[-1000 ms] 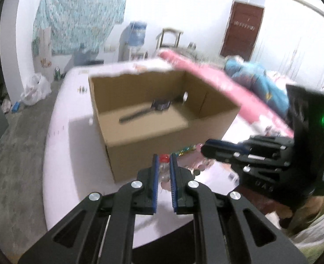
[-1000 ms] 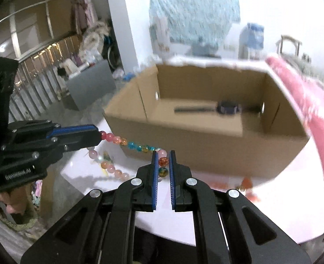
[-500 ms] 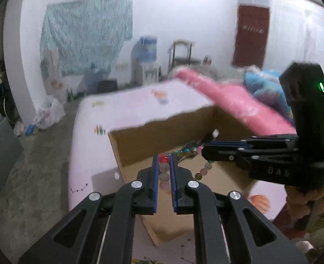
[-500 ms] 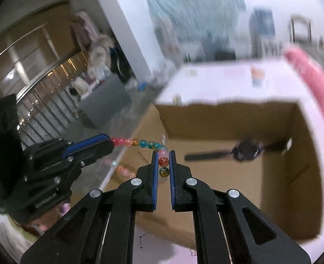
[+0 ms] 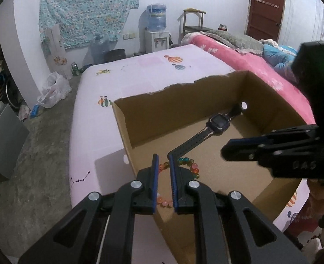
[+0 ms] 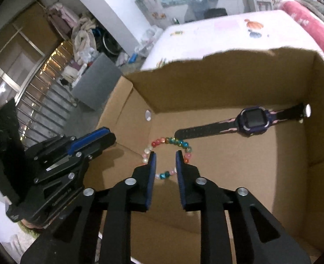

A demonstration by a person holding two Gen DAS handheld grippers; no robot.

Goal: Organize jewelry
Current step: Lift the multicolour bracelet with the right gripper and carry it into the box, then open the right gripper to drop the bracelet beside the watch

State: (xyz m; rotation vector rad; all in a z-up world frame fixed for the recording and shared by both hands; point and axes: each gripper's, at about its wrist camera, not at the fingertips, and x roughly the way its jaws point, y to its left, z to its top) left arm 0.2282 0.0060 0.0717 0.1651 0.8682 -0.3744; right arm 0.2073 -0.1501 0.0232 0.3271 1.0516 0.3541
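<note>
Pink bed (image 5: 140,70) | bead bracelet (image 6: 173,143) beside watch (image 6: 252,121) in box (image 6: 228,83) | both fingers released – holding nothing

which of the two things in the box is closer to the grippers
The bead bracelet, lying right below both pairs of open fingers. The watch lies farther back, toward the box's far corner.

I see a plain brown cardboard box (image 6: 239,81) ahead of my black, blue-padded right gripper (image 6: 165,154). Inside lie a bracelet (image 6: 173,142) of red, orange, teal, green and pearly pink beads, and a dark purple watch (image 6: 253,121) with pink strap accents. Beyond it, pale lilac bedding (image 5: 140,70) carries small balloon prints.
</note>
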